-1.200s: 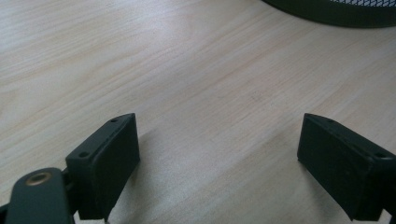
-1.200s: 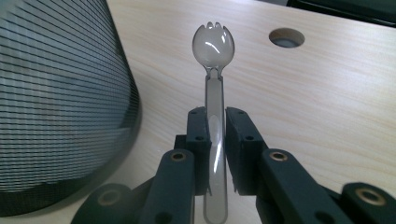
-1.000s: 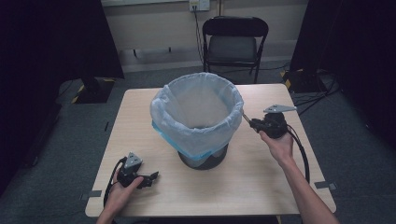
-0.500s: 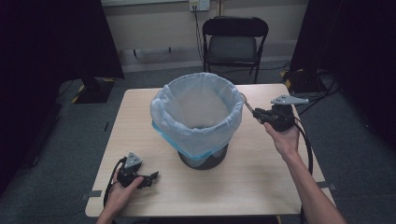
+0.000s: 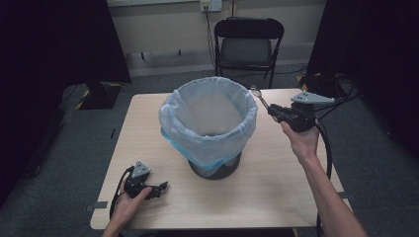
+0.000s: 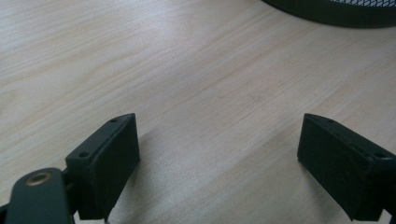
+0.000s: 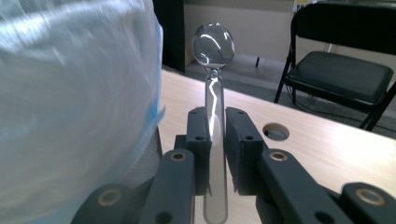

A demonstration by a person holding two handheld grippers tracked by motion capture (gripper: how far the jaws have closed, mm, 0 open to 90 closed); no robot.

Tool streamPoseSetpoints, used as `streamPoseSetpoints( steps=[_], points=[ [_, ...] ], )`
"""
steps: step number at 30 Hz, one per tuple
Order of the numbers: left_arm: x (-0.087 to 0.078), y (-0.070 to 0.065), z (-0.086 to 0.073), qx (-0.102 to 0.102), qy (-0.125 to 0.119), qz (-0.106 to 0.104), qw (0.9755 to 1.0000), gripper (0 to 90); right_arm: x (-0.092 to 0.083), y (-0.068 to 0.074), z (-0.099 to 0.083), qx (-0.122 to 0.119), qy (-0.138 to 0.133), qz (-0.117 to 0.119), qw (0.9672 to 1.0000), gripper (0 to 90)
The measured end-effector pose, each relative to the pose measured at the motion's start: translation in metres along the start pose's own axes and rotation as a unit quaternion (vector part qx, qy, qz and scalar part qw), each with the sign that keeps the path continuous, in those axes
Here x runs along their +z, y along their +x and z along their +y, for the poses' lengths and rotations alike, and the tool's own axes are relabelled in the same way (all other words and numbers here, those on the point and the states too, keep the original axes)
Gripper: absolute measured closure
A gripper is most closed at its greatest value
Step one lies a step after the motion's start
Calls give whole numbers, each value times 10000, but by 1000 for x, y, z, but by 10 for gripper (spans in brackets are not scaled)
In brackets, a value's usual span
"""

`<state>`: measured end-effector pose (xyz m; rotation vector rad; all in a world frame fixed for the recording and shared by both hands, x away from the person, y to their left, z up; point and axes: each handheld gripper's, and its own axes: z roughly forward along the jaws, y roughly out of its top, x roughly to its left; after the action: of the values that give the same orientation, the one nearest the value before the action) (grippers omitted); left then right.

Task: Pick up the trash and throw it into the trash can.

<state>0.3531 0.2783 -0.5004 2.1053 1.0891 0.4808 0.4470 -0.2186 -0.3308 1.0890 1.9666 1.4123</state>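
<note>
My right gripper (image 7: 214,135) is clamped on a clear plastic spoon (image 7: 213,70), bowl raised just beside the bin's (image 5: 210,123) bagged rim. My left gripper (image 6: 219,154) rests low over the table (image 6: 187,70), jaws wide apart, holding nothing.

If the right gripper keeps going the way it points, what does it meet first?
Probably the bag at the bin's near rim. The right gripper, shut on a clear spoon, aims up-left toward it, the bowl just beside the rim. Depth is unclear, so the spoon may pass over the rim instead.
</note>
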Motion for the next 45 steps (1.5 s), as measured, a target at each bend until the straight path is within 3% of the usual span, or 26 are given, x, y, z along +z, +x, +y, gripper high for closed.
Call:
streamPoseSetpoints(
  steps=[13,21,36,42,45],
  points=[
    [0,0,0,2,3,1,10000,122,-14,9,41,-1,-609,361,9975,804],
    [0,0,0,-3,1,1,10000,122,-18,31,67,-126,-852,827,9928,803],
    [0,0,0,3,2,1,10000,122,-1,79,85,-404,-680,1537,9849,803],
    [0,0,0,3,3,1,10000,122,12,93,88,-589,-208,1825,9812,802],
    [0,0,0,6,3,0,10000,122,15,93,88,-582,-134,1821,9815,777]
  ],
)
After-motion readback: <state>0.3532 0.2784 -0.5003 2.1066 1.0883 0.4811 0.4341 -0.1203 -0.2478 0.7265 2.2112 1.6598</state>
